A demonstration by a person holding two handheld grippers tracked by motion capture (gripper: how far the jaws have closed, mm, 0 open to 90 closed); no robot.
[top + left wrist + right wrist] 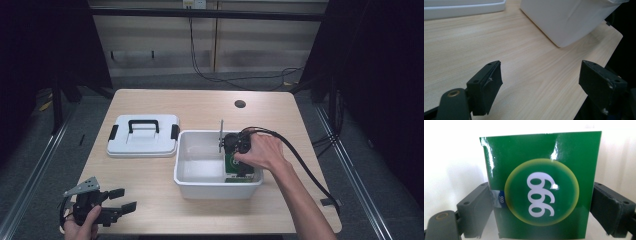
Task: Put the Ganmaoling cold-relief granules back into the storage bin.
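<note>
A glossy green box (pixel 541 195) printed with a white "999" in a yellow-ringed circle stands between my right gripper's (pixel 542 200) jaws, which press on its two sides. In the high view that green box (pixel 233 169) sits in the right end of the white bin (pixel 200 187), with the right gripper (pixel 239 165) reaching down into the bin under the person's hand. My left gripper (pixel 126 199) rests at the table's front left corner, open and with nothing in it. The left gripper (pixel 541 75) view looks over bare wood toward the bin (pixel 564 20).
A white lid with a black handle (pixel 143 136) lies flat to the left of the bin, and the lid's edge (pixel 461 8) runs along the top left. A round cable hole (pixel 240 104) sits at the table's far side. The right gripper's cable (pixel 305 167) trails off to the right.
</note>
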